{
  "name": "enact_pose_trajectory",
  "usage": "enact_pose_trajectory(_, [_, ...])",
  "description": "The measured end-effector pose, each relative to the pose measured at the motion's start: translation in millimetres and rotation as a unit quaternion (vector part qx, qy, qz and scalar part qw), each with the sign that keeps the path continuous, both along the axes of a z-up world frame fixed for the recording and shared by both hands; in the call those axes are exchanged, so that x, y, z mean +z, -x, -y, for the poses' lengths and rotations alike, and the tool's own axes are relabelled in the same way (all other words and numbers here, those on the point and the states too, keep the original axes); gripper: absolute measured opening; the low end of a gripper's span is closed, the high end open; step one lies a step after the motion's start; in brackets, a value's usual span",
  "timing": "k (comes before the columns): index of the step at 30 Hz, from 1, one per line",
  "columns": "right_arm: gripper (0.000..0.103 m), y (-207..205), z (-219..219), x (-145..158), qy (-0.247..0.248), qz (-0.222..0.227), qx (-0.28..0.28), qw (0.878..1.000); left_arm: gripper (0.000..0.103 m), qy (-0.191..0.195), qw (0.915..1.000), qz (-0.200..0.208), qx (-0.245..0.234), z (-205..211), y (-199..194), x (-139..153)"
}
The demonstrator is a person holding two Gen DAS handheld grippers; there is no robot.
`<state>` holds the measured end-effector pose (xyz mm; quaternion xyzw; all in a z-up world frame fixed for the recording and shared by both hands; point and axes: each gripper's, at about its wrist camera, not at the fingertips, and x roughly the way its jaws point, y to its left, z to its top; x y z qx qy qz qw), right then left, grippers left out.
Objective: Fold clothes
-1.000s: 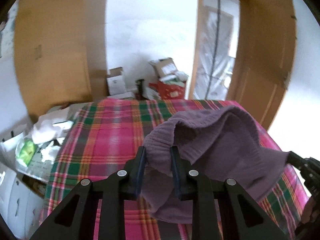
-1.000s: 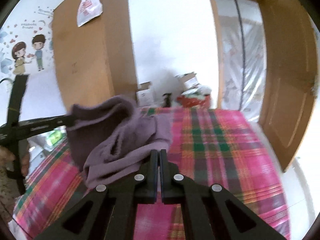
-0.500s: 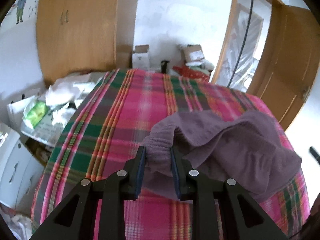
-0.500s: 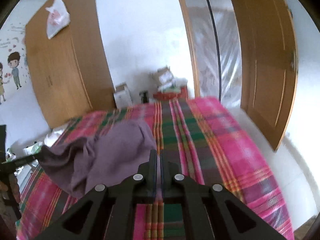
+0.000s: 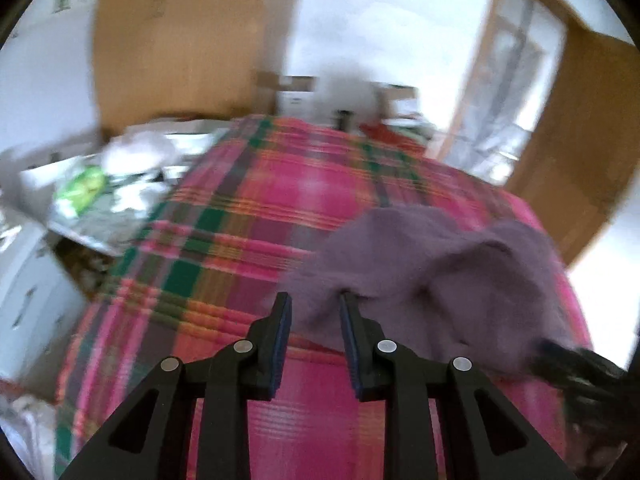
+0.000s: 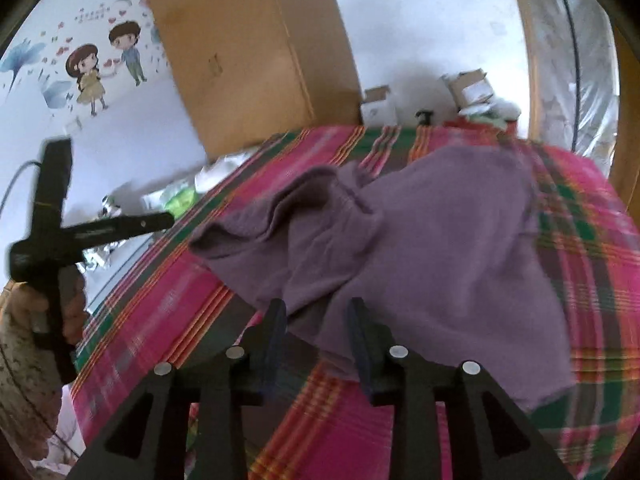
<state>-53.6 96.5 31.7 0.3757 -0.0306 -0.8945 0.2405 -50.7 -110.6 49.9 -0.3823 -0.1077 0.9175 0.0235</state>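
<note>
Soft purple knit garment (image 6: 420, 240), crumpled in loose folds, lying on the bed with the pink, green and orange plaid cover (image 6: 592, 248). In the left wrist view, same garment (image 5: 452, 280) on the right half of the bed (image 5: 256, 216), much blurred.

Left gripper (image 5: 315, 312) with the 2 black fingers apart, the gap wide; an edge of purple cloth visible between the tips, but no pinching seen, the cloth loose on the cover. Right gripper (image 6: 318, 320) also open wide, a lower fold of the garment lying between the 2 fingers, not squeezed. Seen from the right wrist view, left gripper (image 6: 168, 220) at the left, apart from the garment, its black handle held by a hand (image 6: 44, 312).

Behind the bed, tall brown wooden wardrobe (image 6: 248, 52), small cardboard boxes (image 6: 378, 106) on the floor by the white wall. Cartoon sticker of 2 children (image 6: 106, 64) on the wall at the left. Wooden door (image 5: 580, 152) at the right. White and green plastic bags (image 5: 92, 184) beside the bed's left edge.
</note>
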Motion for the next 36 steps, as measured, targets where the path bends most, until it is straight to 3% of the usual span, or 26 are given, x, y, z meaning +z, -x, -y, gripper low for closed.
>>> enact_pose_trajectory(3, [0.041, 3, 13, -5, -0.016, -0.003, 0.013, 1.0, 0.027, -0.013, 0.9984, 0.02, -0.052, -24, 7, -7])
enact_pose_trajectory(8, [0.04, 8, 24, -13, -0.048, -0.011, 0.003, 0.999, 0.027, -0.047, 0.9931, 0.047, -0.097, -49, 18, -21])
enact_pose_trajectory(9, [0.033, 11, 26, -13, -0.056, -0.014, 0.0, 0.998, 0.027, -0.053, 0.9919, 0.049, -0.104, -52, 20, -23])
enact_pose_trajectory(10, [0.008, 15, 28, -13, -0.064, -0.017, -0.004, 0.998, 0.028, -0.058, 0.9907, 0.052, -0.112, -55, 22, -24])
enact_pose_trajectory(11, [0.005, 16, 29, -13, -0.067, -0.02, -0.008, 0.998, 0.029, -0.066, 0.9891, 0.056, -0.119, -57, 23, -25])
enact_pose_trajectory(13, [0.004, 15, 22, -6, -0.021, -0.029, -0.001, 0.999, 0.039, -0.084, 0.9854, 0.063, -0.135, -61, 25, -27])
enact_pose_trajectory(17, [0.004, 15, 0, 10, 0.075, -0.034, 0.0, 0.997, 0.039, -0.125, 0.9777, 0.055, -0.159, -64, 22, -21])
enact_pose_trajectory(19, [0.004, 25, -12, 14, 0.133, -0.009, -0.001, 0.991, 0.039, -0.123, 0.9761, 0.031, -0.176, -68, 16, -15])
enact_pose_trajectory(21, [0.004, 37, -22, 15, 0.189, 0.023, 0.003, 0.982, 0.039, -0.091, 0.9781, 0.015, -0.187, -78, 10, -11])
enact_pose_trajectory(27, [0.004, 50, -22, 25, 0.228, 0.039, 0.013, 0.973, 0.039, 0.008, 0.9801, -0.016, -0.198, -115, 1, -7])
enact_pose_trajectory(31, [0.004, 54, -18, 30, 0.248, 0.054, 0.029, 0.967, 0.039, 0.06, 0.9877, -0.007, -0.144, -121, 18, -12])
enact_pose_trajectory(36, [0.004, 56, -22, 29, 0.259, 0.066, 0.028, 0.963, 0.038, -0.004, 0.9941, 0.011, -0.108, -101, 39, -16])
